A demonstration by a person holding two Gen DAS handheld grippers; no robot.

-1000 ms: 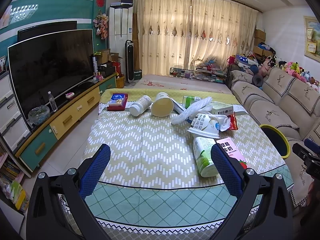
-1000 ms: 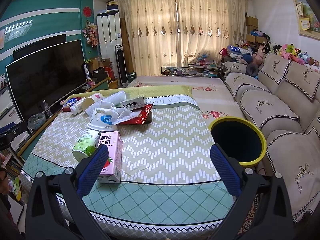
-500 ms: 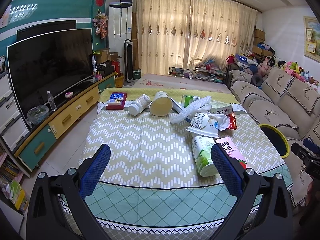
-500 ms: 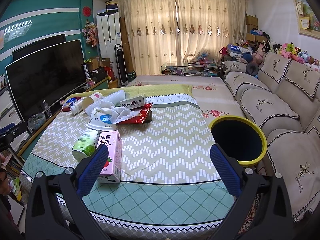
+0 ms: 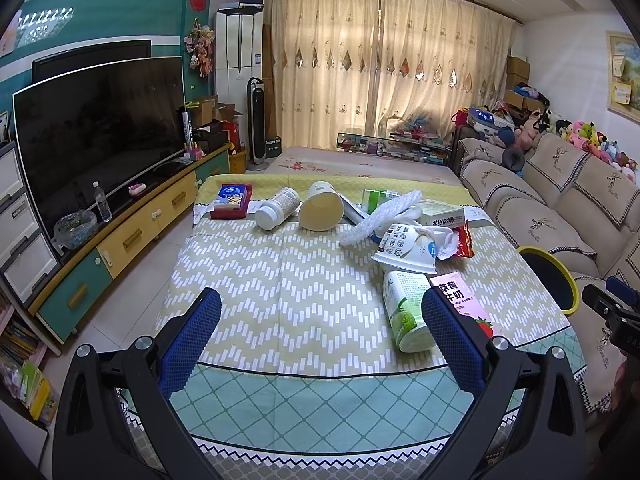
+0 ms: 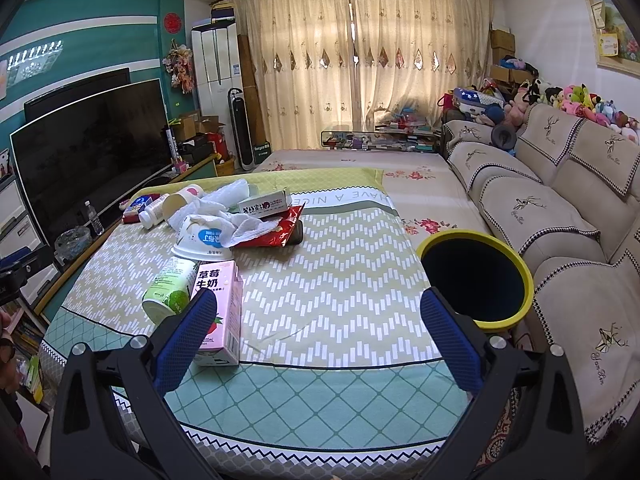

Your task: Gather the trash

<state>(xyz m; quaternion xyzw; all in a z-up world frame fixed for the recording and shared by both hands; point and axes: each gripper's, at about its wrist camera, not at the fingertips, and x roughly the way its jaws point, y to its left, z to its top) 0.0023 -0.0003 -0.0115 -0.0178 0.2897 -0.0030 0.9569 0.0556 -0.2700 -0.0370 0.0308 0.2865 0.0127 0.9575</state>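
Litter lies on the cloth-covered table [image 5: 280,280]: a pink milk carton [image 6: 220,312], a green-and-white bottle [image 6: 170,288] beside it, an upturned white cup [image 6: 200,240], a crumpled white cloth [image 6: 240,226], a red wrapper [image 6: 276,232], a paper cup [image 5: 322,210], a white bottle [image 5: 278,212] and a red box [image 5: 232,200]. A black bin with a yellow rim [image 6: 476,276] stands off the table's right side. My left gripper [image 5: 320,336] hangs open over the near edge. My right gripper [image 6: 316,332] is open too, its left finger just in front of the carton.
A large TV [image 5: 100,136] on a low cabinet [image 5: 120,240] runs along the left. A beige sofa [image 6: 560,216] lines the right, just behind the bin. A floor mat and curtains lie beyond the table. The other gripper [image 5: 612,316] shows at the left view's right edge.
Both views have shifted only slightly; the grippers stay open and the litter has not moved.
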